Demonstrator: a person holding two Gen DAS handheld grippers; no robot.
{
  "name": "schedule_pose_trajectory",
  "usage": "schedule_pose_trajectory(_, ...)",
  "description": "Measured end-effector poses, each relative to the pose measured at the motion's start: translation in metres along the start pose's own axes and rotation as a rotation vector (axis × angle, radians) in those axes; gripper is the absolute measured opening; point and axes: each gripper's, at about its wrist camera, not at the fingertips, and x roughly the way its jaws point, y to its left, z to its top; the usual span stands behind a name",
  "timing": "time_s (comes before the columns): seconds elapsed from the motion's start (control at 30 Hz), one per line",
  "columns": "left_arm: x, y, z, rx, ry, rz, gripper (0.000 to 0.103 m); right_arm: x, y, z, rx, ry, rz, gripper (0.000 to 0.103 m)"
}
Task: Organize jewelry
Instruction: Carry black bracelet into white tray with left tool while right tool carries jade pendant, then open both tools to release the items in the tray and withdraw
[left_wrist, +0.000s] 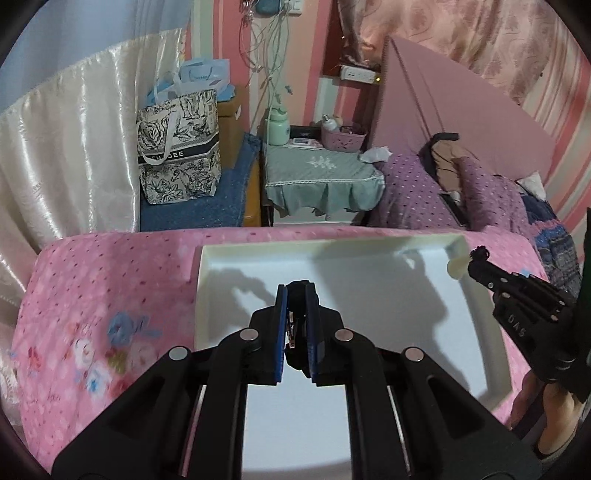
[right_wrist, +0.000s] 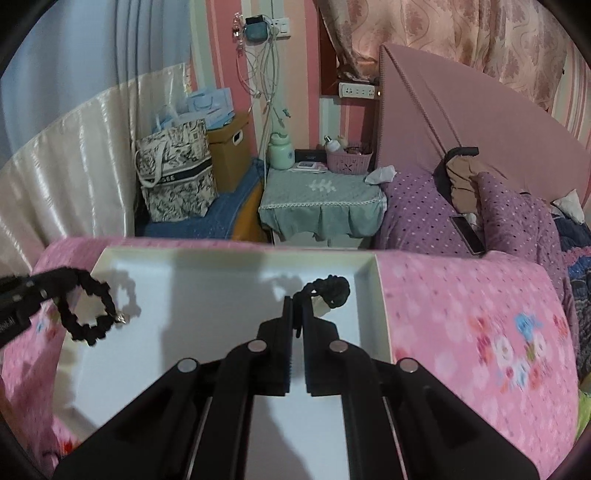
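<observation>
Each claw pinches knobbly black beaded jewelry (right_wrist: 88, 314) over a smooth white tray (right_wrist: 221, 273).

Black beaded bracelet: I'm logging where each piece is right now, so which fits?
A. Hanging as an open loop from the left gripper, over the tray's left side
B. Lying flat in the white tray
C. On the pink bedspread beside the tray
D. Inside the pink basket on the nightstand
A: in the right wrist view the black beaded bracelet dangles as a loop from the left gripper, its shadow falling on the white tray.
</observation>
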Motion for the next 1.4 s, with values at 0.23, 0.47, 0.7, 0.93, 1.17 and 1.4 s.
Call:
schedule_pose_trajectory(0.23,0.045,-0.002,0.009,0.001,0.038,0.007,0.007,0.048,-0.001,0.011,0.015,0.028,-0.005,0.004)
schedule_pose_trajectory(0.47,0.075,-0.007,0.002,0.004,0.071,0.029,0.007,0.077,-0.001,0.003,0.007,0.123,-0.024,0.004)
schedule_pose_trajectory(0.7,0.096,-0.009,-0.001,0.002,0.118,0.07,0.008,0.083,0.001,0.003,0.009,0.147,-0.029,0.004)
schedule_pose_trajectory(0.93,0.101,-0.011,-0.001,0.022,0.122,0.117,0.013,0.08,0.001,0.001,0.014,0.158,-0.027,0.007)
schedule_pose_trajectory(1.17,0.082,-0.014,-0.002,0.038,0.106,0.107,0.045,0.066,-0.002,-0.003,0.027,0.164,-0.033,0.05)
schedule_pose_trajectory(1.4,0.006,-0.01,-0.005,0.044,-0.025,0.092,0.091,0.018,-0.014,-0.007,0.05,0.115,-0.013,0.064)
